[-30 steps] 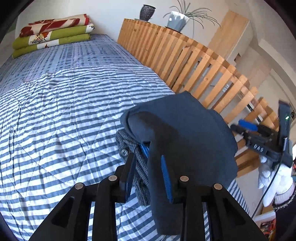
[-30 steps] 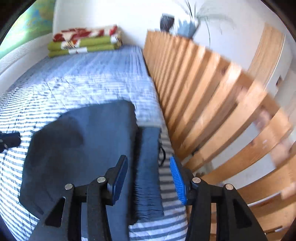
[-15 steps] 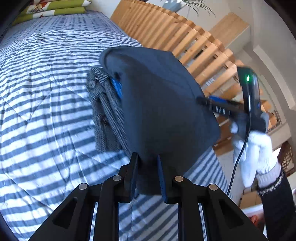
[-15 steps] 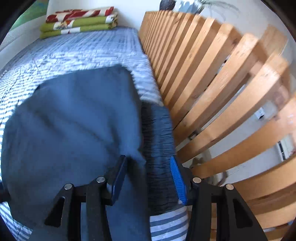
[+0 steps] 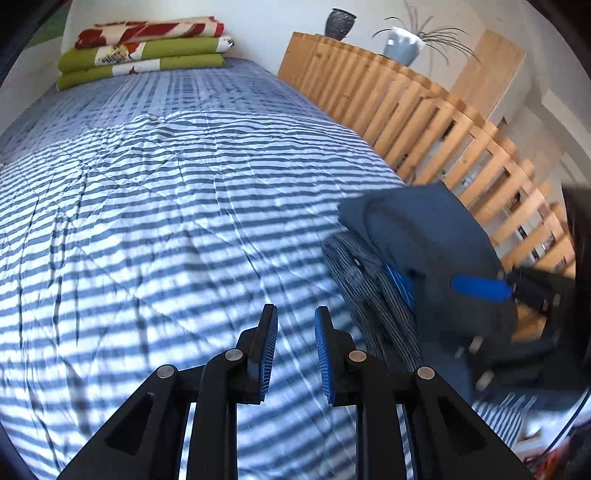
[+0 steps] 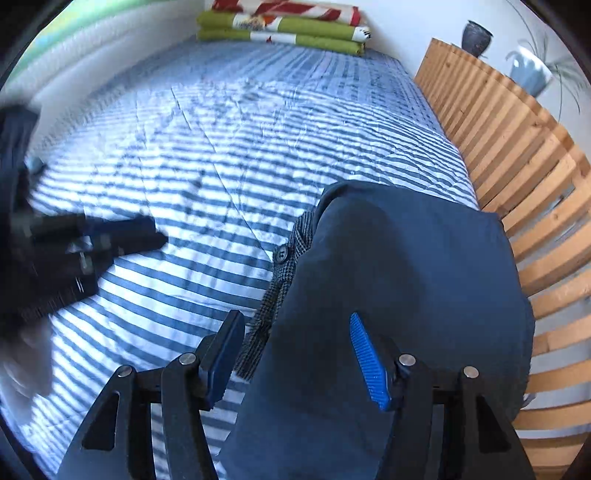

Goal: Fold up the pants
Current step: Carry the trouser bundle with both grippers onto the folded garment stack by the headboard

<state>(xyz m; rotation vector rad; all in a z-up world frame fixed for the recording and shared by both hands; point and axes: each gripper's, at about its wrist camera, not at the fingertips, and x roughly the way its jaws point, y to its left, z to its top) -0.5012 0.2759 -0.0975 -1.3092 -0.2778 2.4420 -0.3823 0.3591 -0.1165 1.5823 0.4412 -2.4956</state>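
Note:
The dark navy pants (image 6: 406, 266) lie folded in a bundle near the right edge of the striped bed (image 6: 229, 155), with a checked lining and a button showing on their left side. My right gripper (image 6: 295, 321) hangs over the near end of the pants. Its jaws are opening and the cloth lies under and between the fingers, unpressed. In the left wrist view the pants (image 5: 424, 236) sit to the right, with the right gripper's blue pad (image 5: 480, 288) on them. My left gripper (image 5: 295, 314) is over bare bedspread, open by a narrow gap and empty.
Folded green and red blankets (image 5: 144, 44) are stacked at the far end of the bed. A wooden slatted rail (image 5: 443, 122) runs along the right side, with a vase (image 5: 340, 22) and a potted plant (image 5: 402, 48) behind it. A padded white wall (image 6: 92, 66) borders the left.
My left gripper has let go of the pants and swung left over bare bedspread. The pants have dropped onto the bed by the rail. My right gripper's jaws have widened over them.

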